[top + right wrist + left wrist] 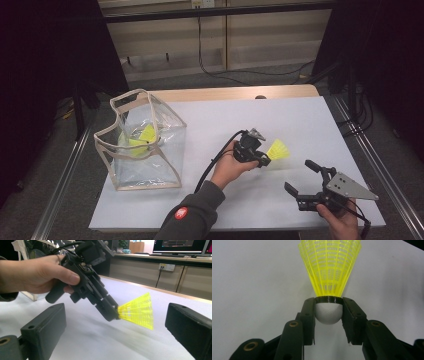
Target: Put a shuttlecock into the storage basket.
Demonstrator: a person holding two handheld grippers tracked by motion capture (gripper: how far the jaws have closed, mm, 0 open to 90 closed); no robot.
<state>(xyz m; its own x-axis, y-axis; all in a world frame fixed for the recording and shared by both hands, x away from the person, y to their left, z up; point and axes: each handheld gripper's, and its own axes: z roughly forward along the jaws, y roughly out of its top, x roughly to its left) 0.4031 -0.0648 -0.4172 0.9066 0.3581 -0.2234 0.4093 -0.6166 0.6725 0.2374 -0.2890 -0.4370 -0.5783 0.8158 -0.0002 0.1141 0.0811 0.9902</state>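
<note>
White-topped table with a clear bag on it

The table fills the middle of the high view, its white sheet leaving a strip of bare wood along the far edge. A clear plastic bag with beige trim stands upright on the sheet at centre left, holding yellow shuttlecocks; the sheet's right half is bare

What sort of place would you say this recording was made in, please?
Probably an office or lab set up for recording: a white-topped table framed by metal rails, cables trailing over the floor, and a counter with a monitor and a wall socket behind.
</note>
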